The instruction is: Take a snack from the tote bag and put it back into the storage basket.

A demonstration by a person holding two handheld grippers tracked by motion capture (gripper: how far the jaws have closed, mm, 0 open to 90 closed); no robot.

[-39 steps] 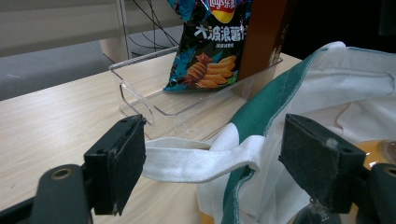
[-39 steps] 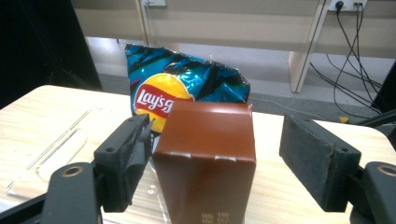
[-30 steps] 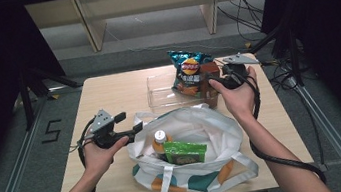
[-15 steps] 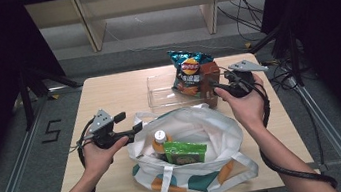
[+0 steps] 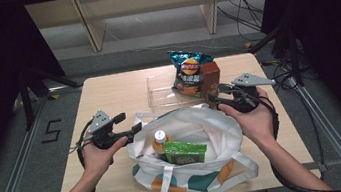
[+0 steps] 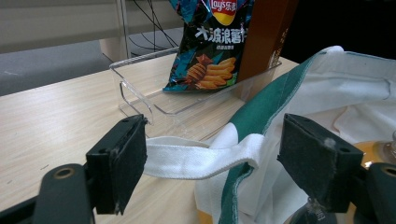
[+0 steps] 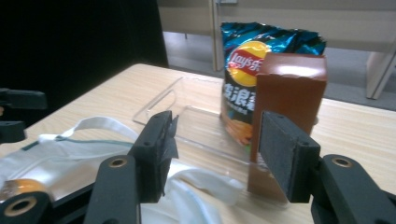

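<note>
A white tote bag (image 5: 213, 130) with green trim lies open on the table, with an orange-filled bottle (image 5: 160, 140) and a green packet (image 5: 184, 152) inside. My left gripper (image 5: 131, 122) is at its left rim, open, and the white handle strap (image 6: 187, 161) runs loose between the jaws of the left gripper (image 6: 210, 154). My right gripper (image 5: 215, 97) hovers at the bag's far right rim. Its jaws have just been closing, and the right gripper (image 7: 215, 149) still stands open with nothing pressed between the pads. White bag cloth (image 7: 196, 186) lies below it.
Behind the bag a clear plastic tray (image 5: 160, 90) holds a blue chips bag (image 5: 189, 70) and a brown box (image 5: 210, 75), both upright at its right end. Bare wooden table (image 5: 112, 94) lies to the left of the tray.
My right hand has drawn back from the brown box toward the bag's right rim. The left hand and the bag have stayed put.
</note>
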